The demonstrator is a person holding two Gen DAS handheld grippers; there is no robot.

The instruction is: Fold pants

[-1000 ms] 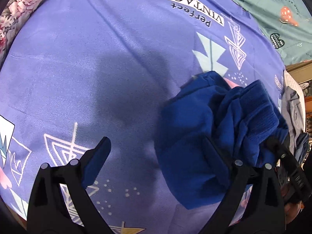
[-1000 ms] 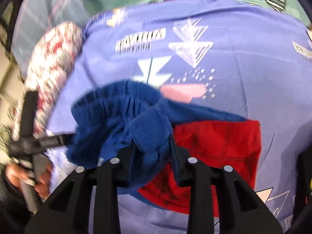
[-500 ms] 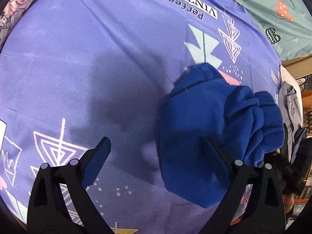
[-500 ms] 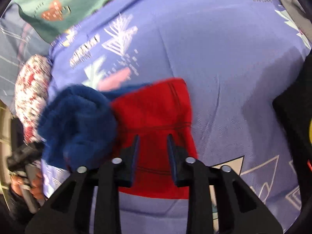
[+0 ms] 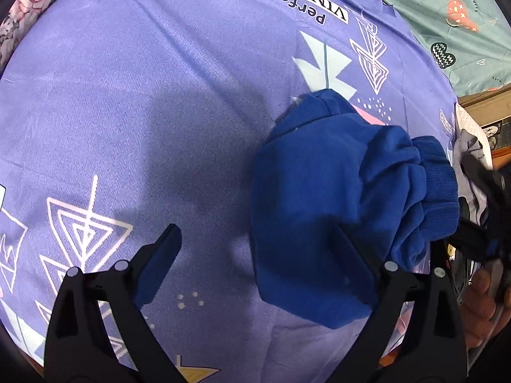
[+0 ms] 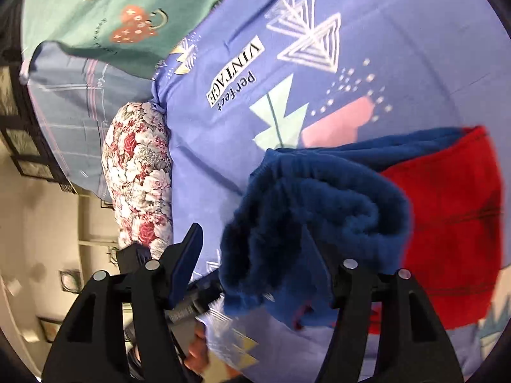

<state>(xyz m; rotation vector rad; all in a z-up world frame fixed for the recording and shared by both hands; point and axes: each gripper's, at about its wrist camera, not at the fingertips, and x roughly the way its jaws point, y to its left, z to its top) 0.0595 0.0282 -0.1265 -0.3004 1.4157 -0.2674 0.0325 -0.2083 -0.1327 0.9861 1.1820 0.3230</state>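
Note:
The pants (image 5: pixel 325 198) lie bunched on the purple bedsheet (image 5: pixel 143 95): dark blue fleece with a ribbed waistband (image 5: pixel 437 191). In the right wrist view the pants (image 6: pixel 319 210) also show a red panel (image 6: pixel 447 223). My left gripper (image 5: pixel 258 249) stands wide open above the sheet, its right finger over the blue cloth, clamping nothing. My right gripper (image 6: pixel 258 249) has its jaws opening. The blue bunch reaches in between them from the right, but the left fingertip (image 6: pixel 191 242) is free of it. The right gripper also shows as a dark shape (image 5: pixel 479 226) beside the waistband.
A floral pillow (image 6: pixel 137 172) and a plaid pillow (image 6: pixel 80 95) lie at the bed's edge. A green sheet (image 5: pixel 463 16) borders the purple one. Grey clothes (image 5: pixel 469 146) are heaped past the waistband. A hand (image 6: pixel 198 351) holds the left gripper.
My right gripper went from shut on the blue waistband to open, and it rolled and swung to one side. The bundle now rests on the sheet. My left gripper stayed put.

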